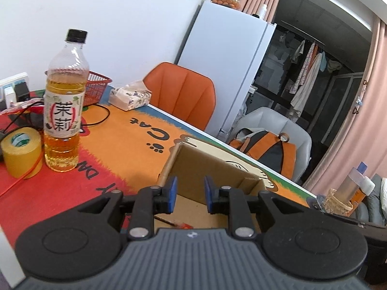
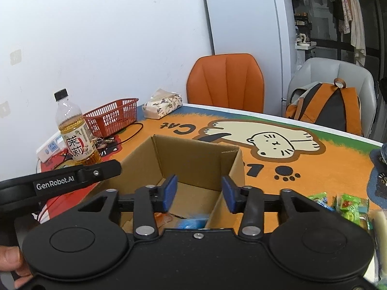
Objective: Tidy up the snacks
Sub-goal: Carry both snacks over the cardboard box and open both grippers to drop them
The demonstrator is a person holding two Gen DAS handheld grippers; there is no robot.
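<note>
An open cardboard box stands on the cat-print table mat, also in the left wrist view. Inside it lie an orange snack packet and a blue one, partly hidden by the gripper body. My right gripper is open and empty above the box. My left gripper is open and empty at the box's near edge; its body shows in the right wrist view. Green snack packets lie on the mat right of the box.
A tea bottle, yellow tape roll, red basket, tissue pack, power strip and cables sit at the table's left. An orange chair and a grey chair with a backpack stand behind.
</note>
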